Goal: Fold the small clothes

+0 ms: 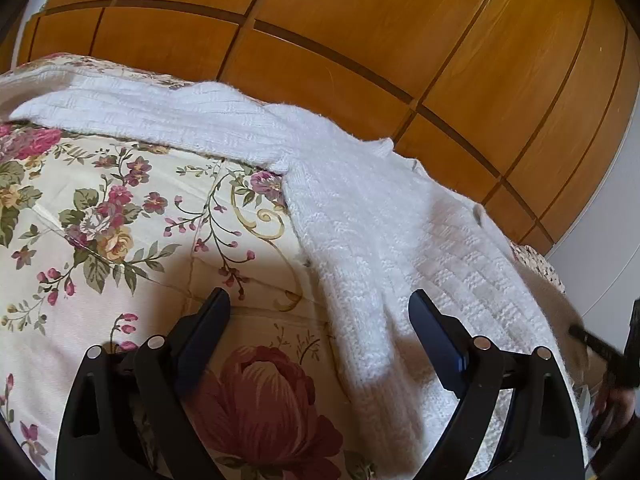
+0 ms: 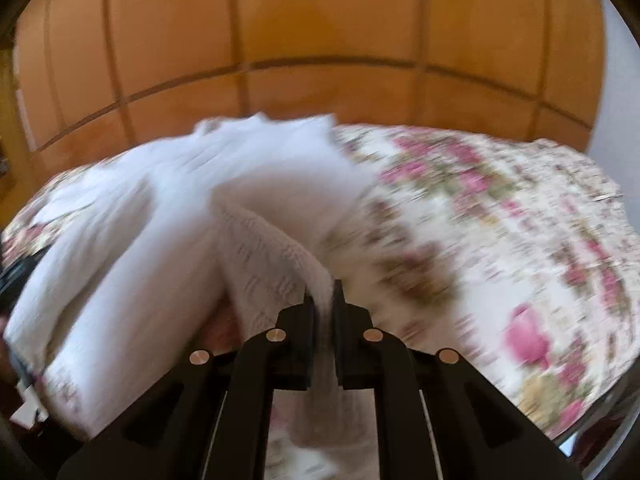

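A white knitted sweater (image 1: 384, 224) lies spread on the floral bedspread (image 1: 120, 216), one sleeve stretched to the far left. My left gripper (image 1: 320, 300) is open and empty, low over the sweater's near left edge. In the right wrist view, which is motion-blurred, my right gripper (image 2: 323, 292) is shut on a lifted edge of the sweater (image 2: 192, 200), and the fabric rises in a ridge to the jaws. Part of the right gripper (image 1: 600, 352) shows at the right edge of the left wrist view.
A wooden wardrobe (image 1: 360, 40) with panelled doors stands just behind the bed. The floral bedspread (image 2: 500, 232) extends to the right of the sweater. A pale wall (image 1: 608, 240) is at the far right.
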`<state>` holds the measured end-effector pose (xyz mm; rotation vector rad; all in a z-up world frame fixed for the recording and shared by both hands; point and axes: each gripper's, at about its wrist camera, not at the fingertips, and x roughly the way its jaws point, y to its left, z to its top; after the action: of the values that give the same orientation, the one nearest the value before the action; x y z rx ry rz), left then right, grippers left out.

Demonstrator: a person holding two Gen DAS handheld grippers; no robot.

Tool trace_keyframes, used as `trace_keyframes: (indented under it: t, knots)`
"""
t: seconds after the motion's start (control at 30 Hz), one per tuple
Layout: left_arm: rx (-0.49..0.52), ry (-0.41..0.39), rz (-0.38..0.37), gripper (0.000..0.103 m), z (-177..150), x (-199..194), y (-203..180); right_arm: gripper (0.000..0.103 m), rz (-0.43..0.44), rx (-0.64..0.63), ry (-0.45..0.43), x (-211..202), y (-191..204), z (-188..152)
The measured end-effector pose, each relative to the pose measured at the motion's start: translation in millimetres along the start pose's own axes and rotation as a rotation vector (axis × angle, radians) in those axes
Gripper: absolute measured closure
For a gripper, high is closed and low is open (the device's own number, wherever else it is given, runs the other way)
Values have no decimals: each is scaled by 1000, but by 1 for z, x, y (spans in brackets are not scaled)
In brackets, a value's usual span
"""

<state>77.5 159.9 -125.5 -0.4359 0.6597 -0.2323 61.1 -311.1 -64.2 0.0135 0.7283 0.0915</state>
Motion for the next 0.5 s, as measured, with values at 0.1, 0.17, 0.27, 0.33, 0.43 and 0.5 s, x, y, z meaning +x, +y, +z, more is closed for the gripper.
trace_keyframes:
  t: [0.1,0.17,0.27,0.33,0.43,0.5]
  knots:
    - [0,0,-1,13,0,0,0,96,-77,46,-17,5,-34,18]
    - [-1,-1,-2,13,0,0,1,96,-143,69,-25,11,-57,28]
    - [1,0,0,13,0,0,0,96,-214,85,-30,19,-86,38]
    - [2,0,2,13,0,0,0,96,-251,98,-27,25,-102,43]
    - [7,1,5,13,-1,0,2,96,-311,119,-25,35,-128,48]
    - [10,3,8,12,-1,0,2,96,-348,129,-18,44,-144,53]
